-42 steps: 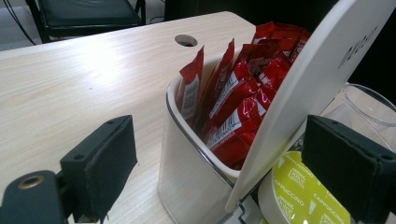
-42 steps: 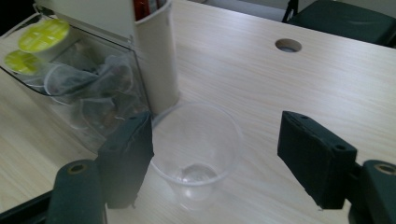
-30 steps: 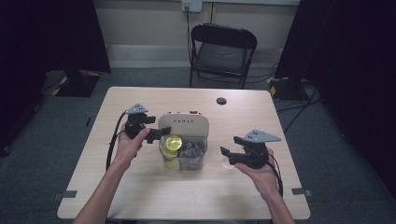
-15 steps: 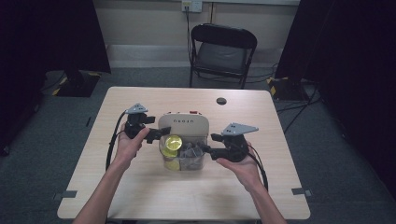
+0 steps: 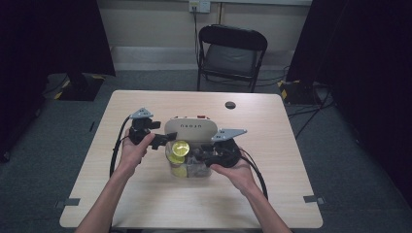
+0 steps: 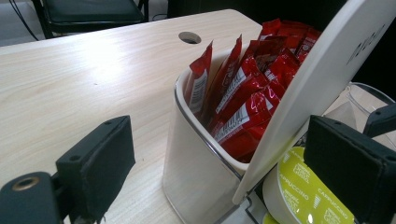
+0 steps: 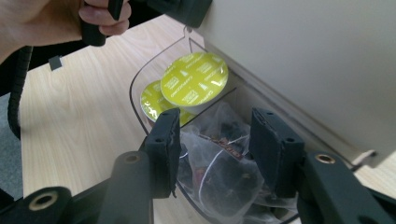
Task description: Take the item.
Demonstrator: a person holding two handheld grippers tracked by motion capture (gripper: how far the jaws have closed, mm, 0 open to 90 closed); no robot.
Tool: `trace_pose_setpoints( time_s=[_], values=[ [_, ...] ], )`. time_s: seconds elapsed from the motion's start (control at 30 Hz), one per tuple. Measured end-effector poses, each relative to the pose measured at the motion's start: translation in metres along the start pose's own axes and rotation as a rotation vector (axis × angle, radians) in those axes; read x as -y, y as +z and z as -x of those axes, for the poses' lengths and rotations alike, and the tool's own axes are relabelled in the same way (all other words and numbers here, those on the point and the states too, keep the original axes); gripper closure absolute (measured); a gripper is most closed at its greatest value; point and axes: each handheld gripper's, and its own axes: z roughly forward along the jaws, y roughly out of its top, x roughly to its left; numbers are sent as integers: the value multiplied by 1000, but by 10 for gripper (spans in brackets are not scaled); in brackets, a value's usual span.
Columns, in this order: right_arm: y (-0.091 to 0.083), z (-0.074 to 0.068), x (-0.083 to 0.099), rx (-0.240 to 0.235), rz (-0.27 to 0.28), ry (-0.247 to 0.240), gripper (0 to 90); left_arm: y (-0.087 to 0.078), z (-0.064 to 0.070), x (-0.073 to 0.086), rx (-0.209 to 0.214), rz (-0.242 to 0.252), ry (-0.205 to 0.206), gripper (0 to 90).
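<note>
Behind the pale wooden table (image 5: 145,194) stands a black folding chair (image 5: 232,54).

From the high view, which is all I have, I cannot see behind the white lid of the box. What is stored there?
Observer: Red sachets stand upright in the white compartment behind the lid.
Operator: Does the left gripper clamp that lid?
Observer: No. The left gripper is open, with its jaws wide apart on either side of the lid's edge.
Operator: And what is under the right gripper?
Observer: The right gripper is open above clear bags with dark contents, which lie in the transparent compartment.
Operator: What are the yellow discs beside them?
Observer: They are capsules, and the print on the top one reads cappuccino.
</note>
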Motion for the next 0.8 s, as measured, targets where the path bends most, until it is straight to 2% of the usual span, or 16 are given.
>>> trace_pose_setpoints(
  time_s=[0.3,0.43,0.8],
  values=[
    [11,5,7,-12,-33,15,584,1,0,1,1,0,-3,83],
    [12,7,9,-5,-49,24,642,1,1,1,-5,-10,4,82],
    [12,11,11,-27,-49,41,838,2,0,2,-3,-12,6,82]
  ],
)
